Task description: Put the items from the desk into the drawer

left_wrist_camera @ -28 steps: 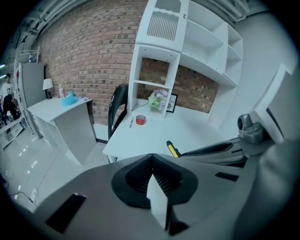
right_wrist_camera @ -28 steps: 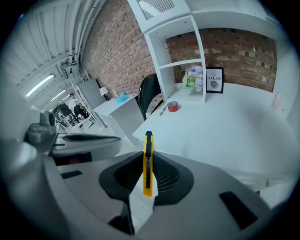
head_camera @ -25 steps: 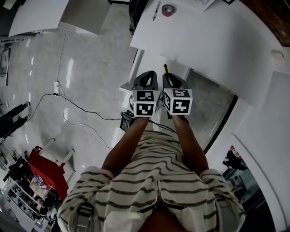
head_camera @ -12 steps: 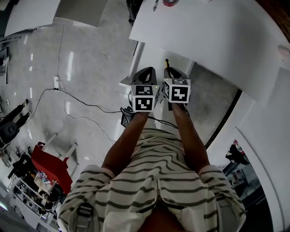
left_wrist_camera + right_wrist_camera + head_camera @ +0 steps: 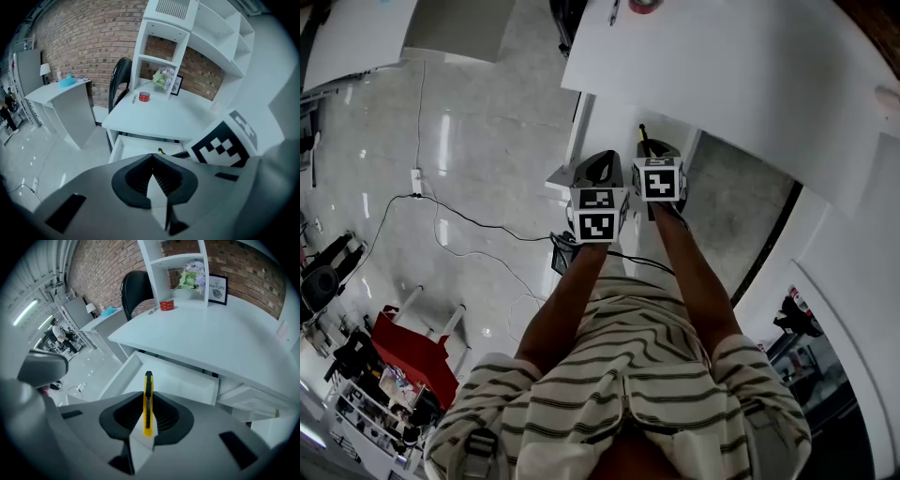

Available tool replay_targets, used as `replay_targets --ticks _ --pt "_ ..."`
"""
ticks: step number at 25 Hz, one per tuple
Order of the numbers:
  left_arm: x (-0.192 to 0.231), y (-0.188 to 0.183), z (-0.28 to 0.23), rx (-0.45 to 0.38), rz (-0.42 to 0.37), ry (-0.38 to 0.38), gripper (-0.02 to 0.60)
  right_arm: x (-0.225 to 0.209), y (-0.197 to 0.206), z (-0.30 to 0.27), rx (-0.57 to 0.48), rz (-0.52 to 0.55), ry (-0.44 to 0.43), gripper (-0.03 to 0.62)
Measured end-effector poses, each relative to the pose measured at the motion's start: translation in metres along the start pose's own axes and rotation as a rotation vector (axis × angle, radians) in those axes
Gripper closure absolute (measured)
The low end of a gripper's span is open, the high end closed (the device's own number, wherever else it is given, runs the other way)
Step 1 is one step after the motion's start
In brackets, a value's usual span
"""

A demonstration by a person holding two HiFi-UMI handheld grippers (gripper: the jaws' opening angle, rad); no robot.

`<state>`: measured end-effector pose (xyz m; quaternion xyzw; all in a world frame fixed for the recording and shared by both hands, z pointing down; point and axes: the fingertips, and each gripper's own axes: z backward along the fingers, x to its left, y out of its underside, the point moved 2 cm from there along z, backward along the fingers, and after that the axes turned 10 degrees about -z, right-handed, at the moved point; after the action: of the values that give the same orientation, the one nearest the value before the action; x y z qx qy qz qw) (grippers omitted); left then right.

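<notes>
The right gripper (image 5: 148,405) pinched a yellow plastic utility knife with a black slider (image 5: 148,383) between its jaws. The knife's far end pointed toward the open white drawer (image 5: 187,378) under the white counter (image 5: 211,333). The left gripper (image 5: 153,177) was just beside it, its jaws pressed together on nothing. Both were held in front of the drawer. A red roll of tape (image 5: 166,304) and a slim pen (image 5: 134,98) lay near each other toward the counter's far side, well apart from the grippers.
</notes>
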<state>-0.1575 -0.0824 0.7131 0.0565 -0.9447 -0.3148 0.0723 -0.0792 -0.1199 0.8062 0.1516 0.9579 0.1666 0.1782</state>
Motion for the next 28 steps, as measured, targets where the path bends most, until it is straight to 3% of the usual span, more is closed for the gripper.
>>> replay_targets --ticks 16,28 --pt "0.005 0.009 -0.005 -0.001 -0.015 -0.004 0.577 -0.013 0.026 -0.066 0.097 0.136 0.033 0.525" --pt "0.007 0.019 -0.005 -0.003 -0.032 -0.001 0.577 -0.003 0.045 -0.111 0.180 0.453 -0.053 0.525"
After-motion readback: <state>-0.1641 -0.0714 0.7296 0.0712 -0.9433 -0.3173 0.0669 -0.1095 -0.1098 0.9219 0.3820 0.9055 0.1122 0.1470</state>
